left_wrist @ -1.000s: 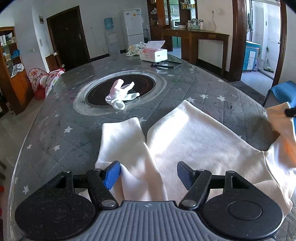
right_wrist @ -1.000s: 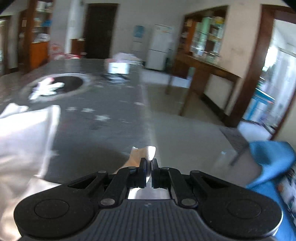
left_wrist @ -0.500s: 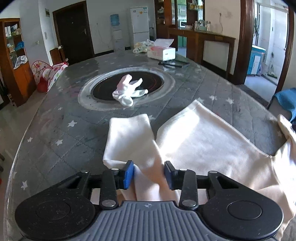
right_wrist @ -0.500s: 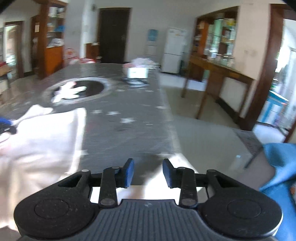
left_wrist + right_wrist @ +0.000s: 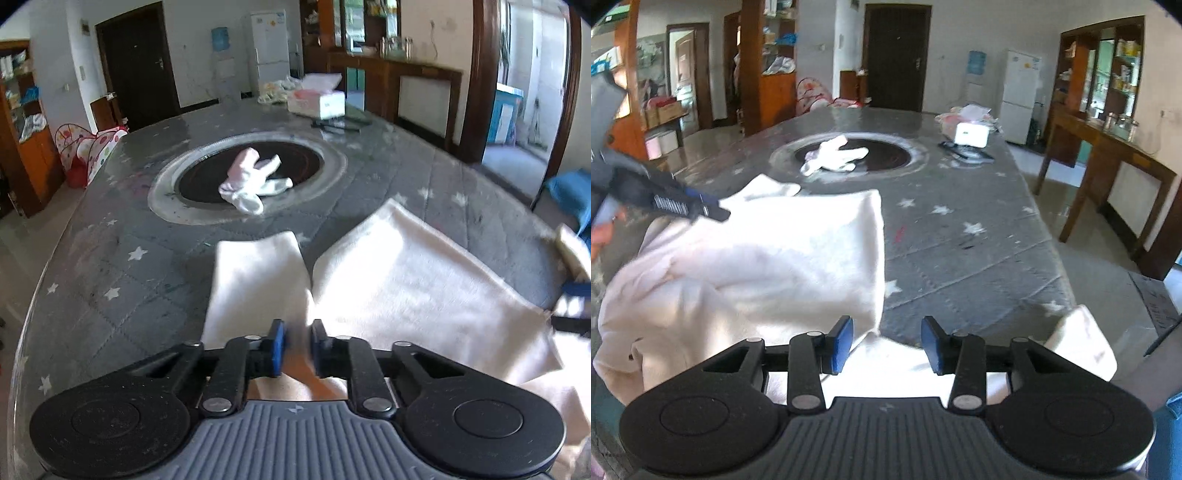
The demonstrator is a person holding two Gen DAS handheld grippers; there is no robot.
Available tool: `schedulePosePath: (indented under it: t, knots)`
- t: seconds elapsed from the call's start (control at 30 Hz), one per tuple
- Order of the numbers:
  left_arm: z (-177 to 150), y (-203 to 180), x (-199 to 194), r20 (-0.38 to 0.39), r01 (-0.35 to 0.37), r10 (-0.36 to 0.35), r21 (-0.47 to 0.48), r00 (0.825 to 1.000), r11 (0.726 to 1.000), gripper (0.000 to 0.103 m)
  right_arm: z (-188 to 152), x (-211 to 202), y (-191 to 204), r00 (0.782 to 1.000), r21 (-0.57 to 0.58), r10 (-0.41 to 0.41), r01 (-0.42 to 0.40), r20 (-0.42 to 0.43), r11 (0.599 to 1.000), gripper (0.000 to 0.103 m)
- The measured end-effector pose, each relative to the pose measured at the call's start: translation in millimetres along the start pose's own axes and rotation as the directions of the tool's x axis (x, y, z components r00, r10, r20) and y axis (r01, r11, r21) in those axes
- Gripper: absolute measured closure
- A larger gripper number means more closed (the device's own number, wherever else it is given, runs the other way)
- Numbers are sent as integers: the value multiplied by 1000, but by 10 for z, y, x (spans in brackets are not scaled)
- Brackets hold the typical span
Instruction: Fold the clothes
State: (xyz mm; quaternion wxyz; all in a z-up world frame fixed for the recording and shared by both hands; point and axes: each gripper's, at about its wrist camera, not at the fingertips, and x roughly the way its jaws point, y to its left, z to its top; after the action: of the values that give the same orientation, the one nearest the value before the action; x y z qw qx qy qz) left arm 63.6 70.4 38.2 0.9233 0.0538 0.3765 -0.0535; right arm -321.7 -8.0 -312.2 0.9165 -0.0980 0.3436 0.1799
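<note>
left wrist: gripper (image 5: 297, 345) seemingly pinching cream garment (image 5: 406, 280).

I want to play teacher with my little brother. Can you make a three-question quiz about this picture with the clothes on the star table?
1. True or false: the left gripper is pinching the cream garment.
2. Which gripper has its fingers apart? A) left B) right C) both
3. Fill in: the small white socks lie inside the dark ______ in the middle of the table.

Key
1. True. Its blue pads are closed onto a fold of the cloth.
2. B. The right gripper is open above the garment's near edge.
3. Circle, the round inset ringed in silver.
</note>
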Motion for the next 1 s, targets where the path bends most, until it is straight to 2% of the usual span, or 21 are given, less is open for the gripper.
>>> schedulePosePath:
  t: [0.17,0.33,0.6,0.73,0.83,0.93,1.0]
  knots:
    - [-47,176,-281,58,-26,28,-48,998,999,98,-51,93,56,1000,-9,5,-5,-29,1000,58]
    - [-155,379,-631,115,-56,72,-135,991,989,99,-65,124,49,999,-8,2,-3,-37,1000,55]
    - [-170,399,-732,88,-21,35,-151,995,988,96,-65,141,54,999,-13,-3,2,-36,1000,51]
    - [-7,300,-501,56,-11,19,-143,998,990,95,-65,141,43,999,-6,1,-1,-36,1000,50]
    - [188,215,-254,36,-11,16,-128,999,992,89,-66,138,39,999,-7,6,-6,-38,1000,50]
    - [370,145,18,9,3,-2,-119,1000,993,78,-67,141,33,999,-7,12,-13,-37,1000,49]
    - [476,106,206,-10,5,-7,-120,1000,993,65,-72,146,28,999,-7,17,-18,-35,1000,48]
